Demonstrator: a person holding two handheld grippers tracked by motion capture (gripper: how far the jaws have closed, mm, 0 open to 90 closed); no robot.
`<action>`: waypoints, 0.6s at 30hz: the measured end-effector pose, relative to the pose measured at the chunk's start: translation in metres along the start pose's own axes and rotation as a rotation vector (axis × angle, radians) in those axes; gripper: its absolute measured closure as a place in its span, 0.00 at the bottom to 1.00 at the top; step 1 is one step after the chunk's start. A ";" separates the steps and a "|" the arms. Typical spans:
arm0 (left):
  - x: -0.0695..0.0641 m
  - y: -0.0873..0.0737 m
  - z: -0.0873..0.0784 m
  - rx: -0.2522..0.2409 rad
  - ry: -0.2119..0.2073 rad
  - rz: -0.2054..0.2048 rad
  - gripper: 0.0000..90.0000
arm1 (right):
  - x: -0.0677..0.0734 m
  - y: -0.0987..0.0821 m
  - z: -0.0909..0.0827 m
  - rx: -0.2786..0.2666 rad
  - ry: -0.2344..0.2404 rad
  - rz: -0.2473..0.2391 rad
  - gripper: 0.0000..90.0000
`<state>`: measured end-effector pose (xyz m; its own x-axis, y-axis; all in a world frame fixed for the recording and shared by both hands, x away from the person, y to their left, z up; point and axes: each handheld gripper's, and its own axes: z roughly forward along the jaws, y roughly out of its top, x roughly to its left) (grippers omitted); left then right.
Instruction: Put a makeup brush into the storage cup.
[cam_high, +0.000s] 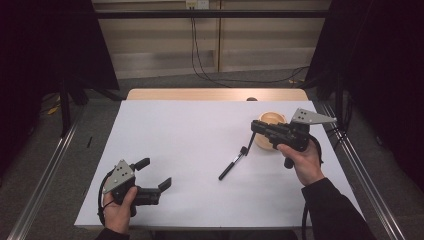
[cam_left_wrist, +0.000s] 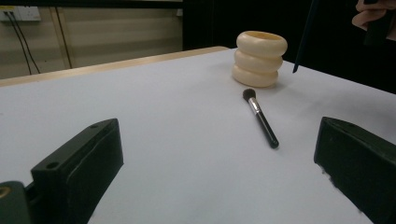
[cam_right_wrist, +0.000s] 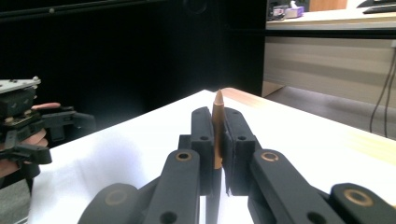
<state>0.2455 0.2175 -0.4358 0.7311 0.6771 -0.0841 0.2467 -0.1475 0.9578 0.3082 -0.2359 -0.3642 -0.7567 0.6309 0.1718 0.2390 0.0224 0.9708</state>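
Observation:
A cream ribbed cup (cam_left_wrist: 259, 58) stands at the table's far right (cam_high: 270, 119). A black makeup brush (cam_left_wrist: 261, 120) lies flat in front of it, bristles toward the cup (cam_high: 231, 165). My right gripper (cam_high: 255, 128) hovers over the cup's near side, shut on a slim dark stick (cam_left_wrist: 304, 37) that hangs down from it. In the right gripper view the stick's copper-coloured pointed end (cam_right_wrist: 218, 105) pokes up between the closed jaws of that gripper (cam_right_wrist: 218, 119). My left gripper (cam_high: 156, 173) rests low at the near left, open with nothing between its jaws (cam_left_wrist: 217, 135).
A white sheet (cam_high: 200, 145) covers the table, with a bare wooden strip (cam_high: 215, 94) along the far edge. Metal rails (cam_high: 45, 175) run along both sides. Cables (cam_high: 210, 75) lie on the floor beyond. A small dark object (cam_high: 251, 99) sits at the far edge.

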 end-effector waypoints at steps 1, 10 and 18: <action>0.000 0.000 0.000 0.003 0.001 0.001 0.01 | -0.002 0.001 -0.001 0.001 -0.007 -0.002 0.94; 0.001 -0.001 0.001 0.001 0.021 -0.011 0.02 | -0.018 0.015 -0.006 0.009 -0.059 -0.015 0.94; 0.001 -0.001 0.001 0.013 0.015 0.001 0.02 | -0.038 0.020 -0.009 0.015 -0.110 0.007 0.94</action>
<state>0.2464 0.2176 -0.4368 0.7217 0.6876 -0.0792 0.2547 -0.1574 0.9541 0.3361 -0.2666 -0.3493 -0.6841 0.7120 0.1583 0.2537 0.0288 0.9669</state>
